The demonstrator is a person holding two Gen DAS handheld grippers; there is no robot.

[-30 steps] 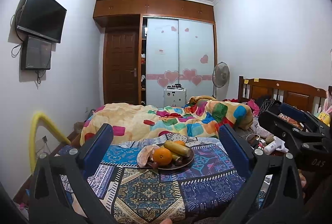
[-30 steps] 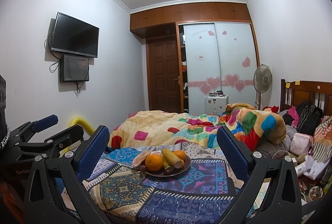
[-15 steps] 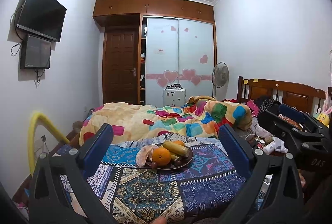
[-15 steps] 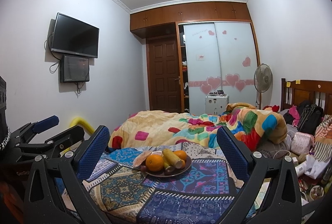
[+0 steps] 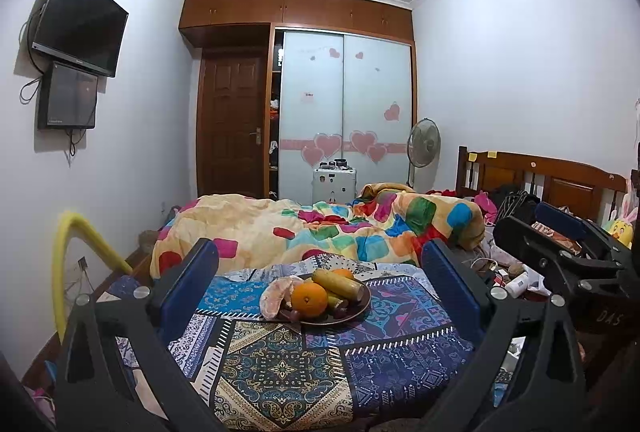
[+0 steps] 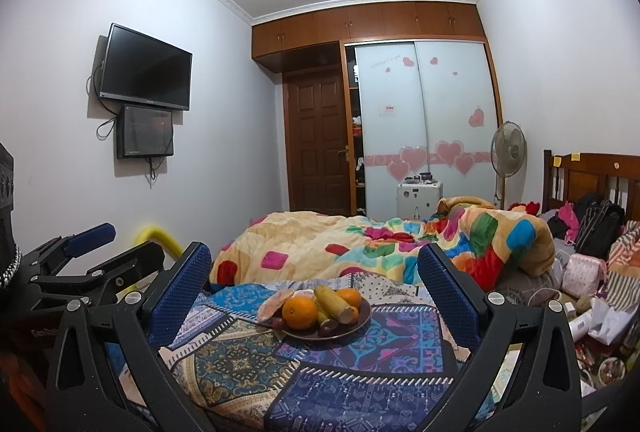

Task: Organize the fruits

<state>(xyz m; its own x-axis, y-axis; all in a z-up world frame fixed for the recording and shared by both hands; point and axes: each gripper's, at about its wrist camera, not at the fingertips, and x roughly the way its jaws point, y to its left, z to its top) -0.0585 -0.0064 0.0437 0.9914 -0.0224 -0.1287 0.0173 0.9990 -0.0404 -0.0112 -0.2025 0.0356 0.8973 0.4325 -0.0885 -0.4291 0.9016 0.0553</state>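
Fruit sits heaped on a dark plate point(image 5: 360, 306) atop a patterned cloth point(image 6: 248, 356): a front orange point(image 5: 308, 299), a banana point(image 5: 338, 283) and a peeled piece point(image 5: 275, 296) at the rim. The scene fits either fruit awaiting sorting or fruit already gathered. The left gripper point(image 5: 320, 288) and right gripper point(image 6: 314, 286) hover level before the plate, jaws apart and empty.

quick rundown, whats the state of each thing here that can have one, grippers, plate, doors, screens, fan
left gripper: open, empty
right gripper: open, empty
plate: loaded with fruit, on the patterned cloth
front orange: whole, unpeeled
wooden door: closed
wardrobe sliding doors: left edge slid open
television: off, dark
fan: upright; running or not, cannot tell
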